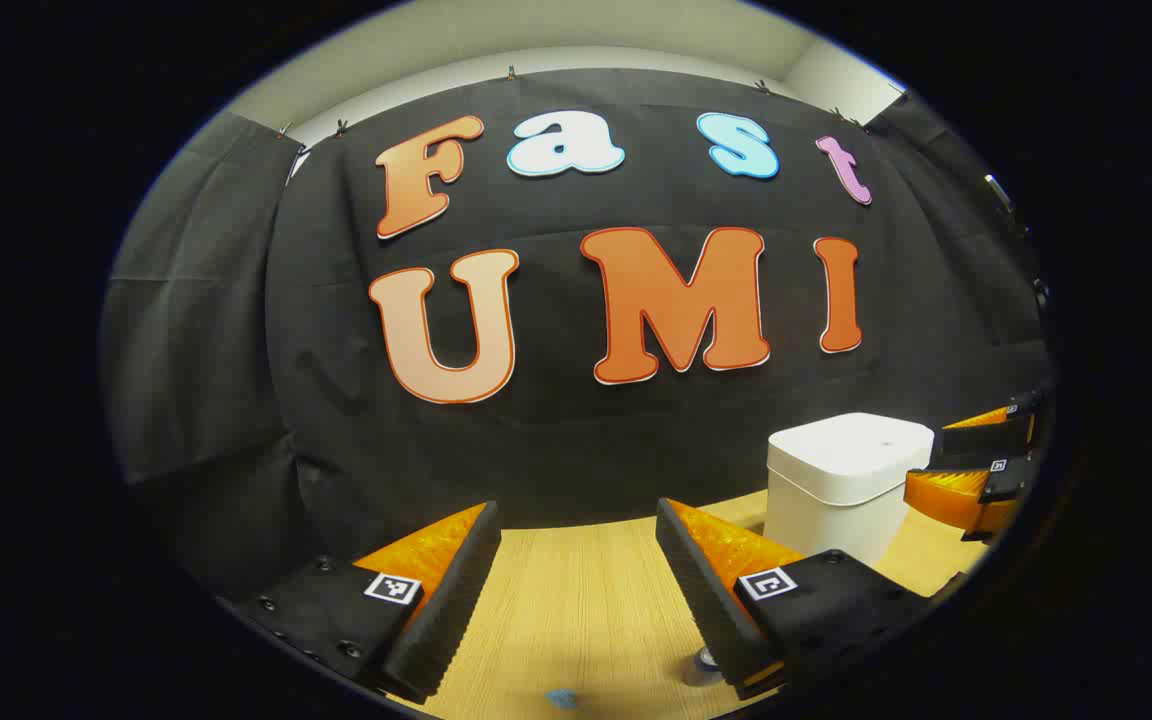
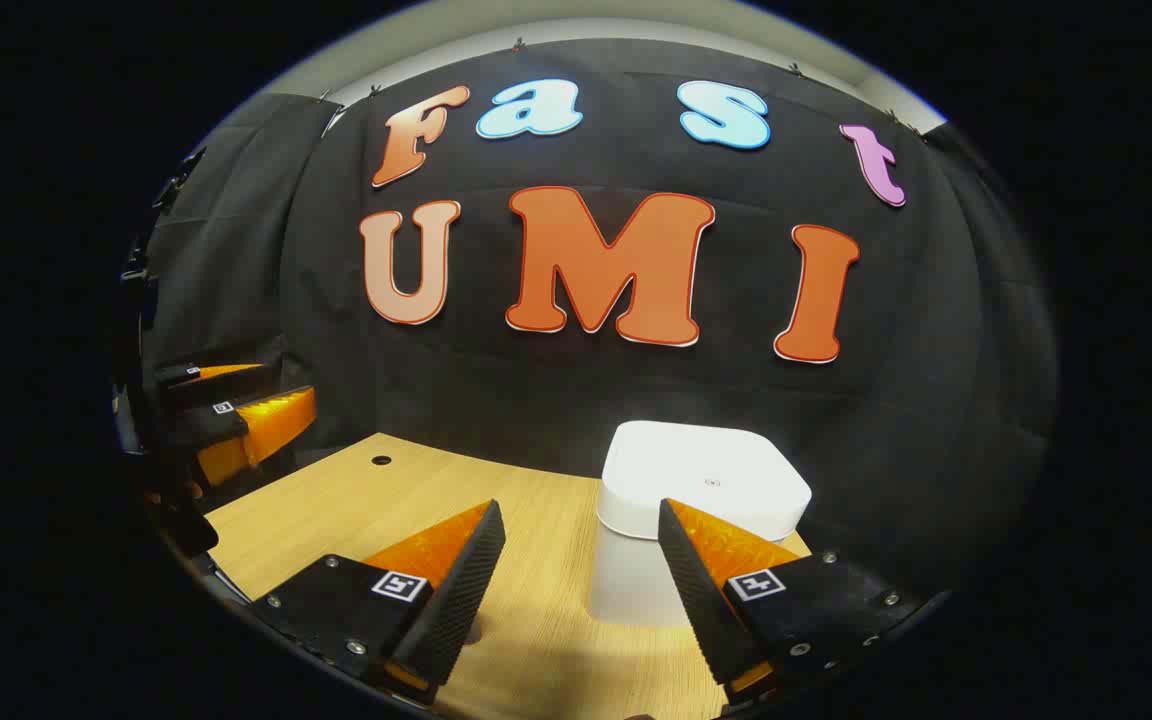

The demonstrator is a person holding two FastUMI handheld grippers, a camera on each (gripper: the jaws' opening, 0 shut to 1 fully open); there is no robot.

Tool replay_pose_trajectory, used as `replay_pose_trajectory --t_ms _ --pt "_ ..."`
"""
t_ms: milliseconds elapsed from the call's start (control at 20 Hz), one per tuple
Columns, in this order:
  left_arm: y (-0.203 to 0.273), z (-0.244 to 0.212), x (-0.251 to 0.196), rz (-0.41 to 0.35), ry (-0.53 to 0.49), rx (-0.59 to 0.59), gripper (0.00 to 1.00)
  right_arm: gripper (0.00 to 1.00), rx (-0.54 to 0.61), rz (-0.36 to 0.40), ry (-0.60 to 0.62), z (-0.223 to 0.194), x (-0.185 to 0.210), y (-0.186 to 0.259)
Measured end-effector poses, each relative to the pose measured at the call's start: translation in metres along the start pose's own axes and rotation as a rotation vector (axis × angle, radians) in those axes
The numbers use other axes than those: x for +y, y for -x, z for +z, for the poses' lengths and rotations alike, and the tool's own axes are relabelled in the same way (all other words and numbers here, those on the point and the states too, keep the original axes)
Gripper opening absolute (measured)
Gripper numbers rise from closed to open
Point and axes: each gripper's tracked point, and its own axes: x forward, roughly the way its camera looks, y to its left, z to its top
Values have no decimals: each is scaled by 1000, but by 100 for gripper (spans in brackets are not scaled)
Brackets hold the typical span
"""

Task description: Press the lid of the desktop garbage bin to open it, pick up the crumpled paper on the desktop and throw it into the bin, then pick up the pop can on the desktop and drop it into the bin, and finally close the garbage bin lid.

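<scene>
Black cloth hangs as the back wall right behind a light wooden table (image 2: 416, 500), whose far edge meets the cloth with little space left behind the bin (image 2: 701, 500). In the right gripper view the white bin stands upright near that far edge, lid shut and flat on top, its rounded-square body set corner-on so no long axis stands out; a small mark sits at the lid's middle. The right gripper (image 2: 581, 570) hangs just in front of it, jaws spread wide and empty, the right-hand finger overlapping the bin's front in the view; whether it touches cannot be told. Bare wood runs to the left of the bin as far as a small dark hole (image 2: 381, 461) near the table's far edge.

In the left gripper view the left gripper (image 1: 576, 580) hovers over open wood, jaws wide apart with nothing between them. The bin (image 1: 846, 480) stands ahead and to its right, well apart, with the right gripper (image 1: 966, 480) just beside the bin's far side. In the right gripper view the left gripper (image 2: 236, 420) shows at the left edge, above the table's left side.
</scene>
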Motion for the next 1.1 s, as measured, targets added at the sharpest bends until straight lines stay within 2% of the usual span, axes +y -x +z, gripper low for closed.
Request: replay_pose_trajectory --t_ms 100,250,950,1000,1100 --pt "2 -3 1 1 0 3 96 93 5 -1 -5 -2 2 0" --pt "5 -5 1 1 5 14 100 93 12 7 -9 -3 7 1" --pt "15 -8 5 25 -2 8 100 92 -21 30 32 12 11 1" --pt "14 -9 5 28 -4 10 97 92 -20 36 37 13 11 1" --pt "14 -11 4 28 -3 11 100 87 -22 31 45 16 5 -4"
